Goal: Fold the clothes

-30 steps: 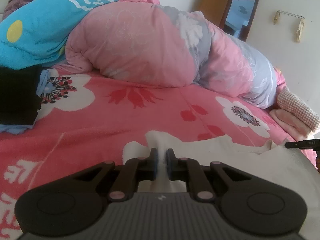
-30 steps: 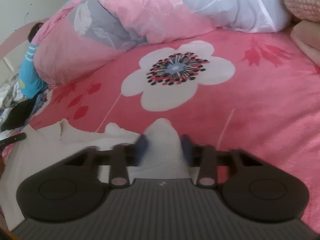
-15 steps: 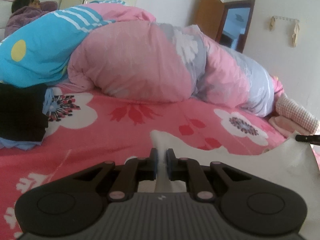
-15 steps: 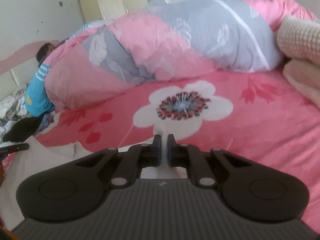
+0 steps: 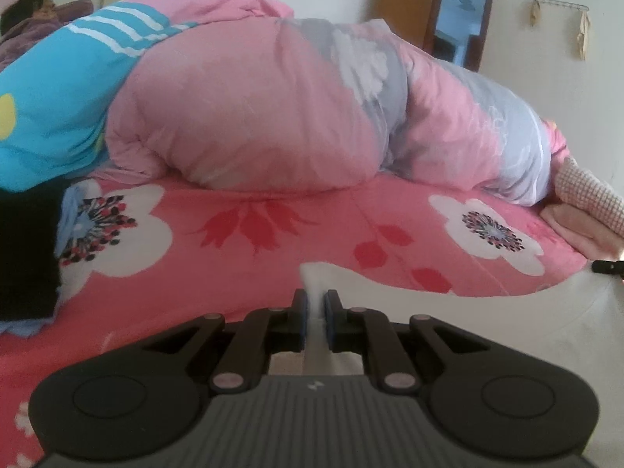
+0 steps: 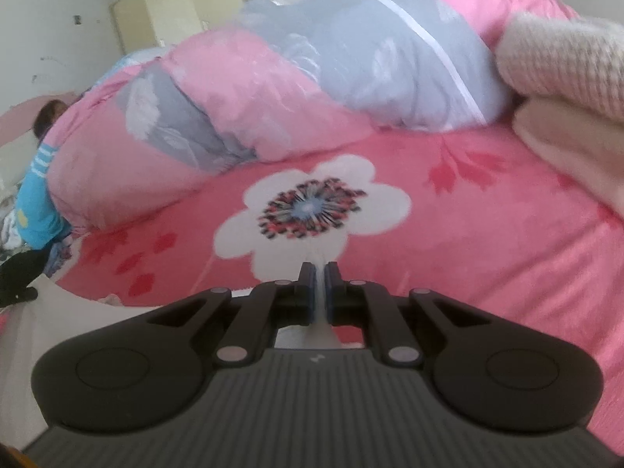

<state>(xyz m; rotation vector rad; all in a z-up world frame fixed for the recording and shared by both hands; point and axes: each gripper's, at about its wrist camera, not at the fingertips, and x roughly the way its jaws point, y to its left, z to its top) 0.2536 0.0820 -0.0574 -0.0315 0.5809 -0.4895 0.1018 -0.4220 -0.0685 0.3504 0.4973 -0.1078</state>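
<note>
The left gripper (image 5: 315,304) is clamped on a pinch of the cream garment (image 5: 546,335), which is stretched away to its right above the bed (image 5: 273,257). The right gripper (image 6: 317,279) is likewise closed on a fold of the same garment (image 6: 78,323), which is spread to its left. A rolled pink quilt (image 5: 253,117) is seen beyond both grippers.
</note>
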